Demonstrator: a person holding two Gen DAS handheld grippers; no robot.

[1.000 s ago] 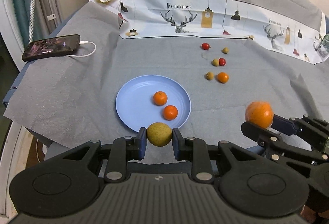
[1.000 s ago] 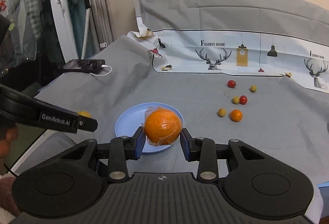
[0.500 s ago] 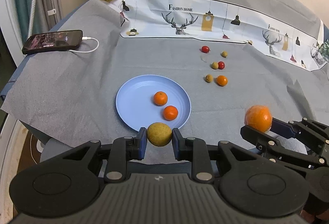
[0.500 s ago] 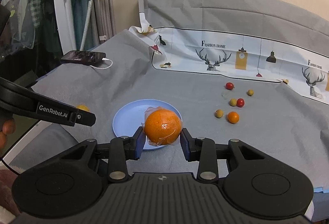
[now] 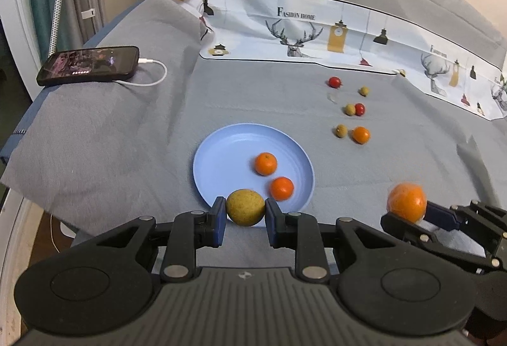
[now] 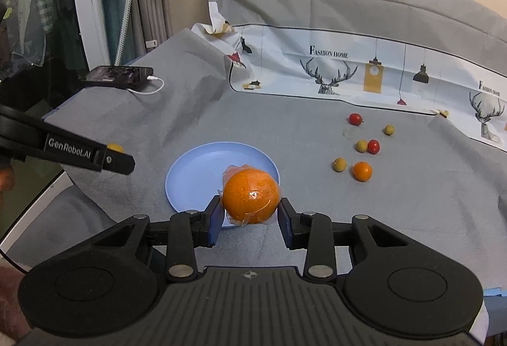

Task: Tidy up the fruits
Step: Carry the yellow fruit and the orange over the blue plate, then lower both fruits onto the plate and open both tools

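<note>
The left gripper [image 5: 245,217] held a yellow fruit [image 5: 245,207] between its fingers, the right gripper [image 6: 249,215] a wrapped orange [image 6: 251,196]. The plate [image 5: 221,155], holding 2 oranges, lay just beyond both. Likely next: lower and release each onto the plate.

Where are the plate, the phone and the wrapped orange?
plate [image 5: 221,155], left wrist view, bare floor of the dish
phone [image 5: 88,65], left wrist view, screen
wrapped orange [image 6: 251,196], right wrist view, front of the fruit

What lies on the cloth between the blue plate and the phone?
Nothing: in both wrist views only bare grey cloth lies between the blue plate and the phone; its white cable curls beside it.
</note>
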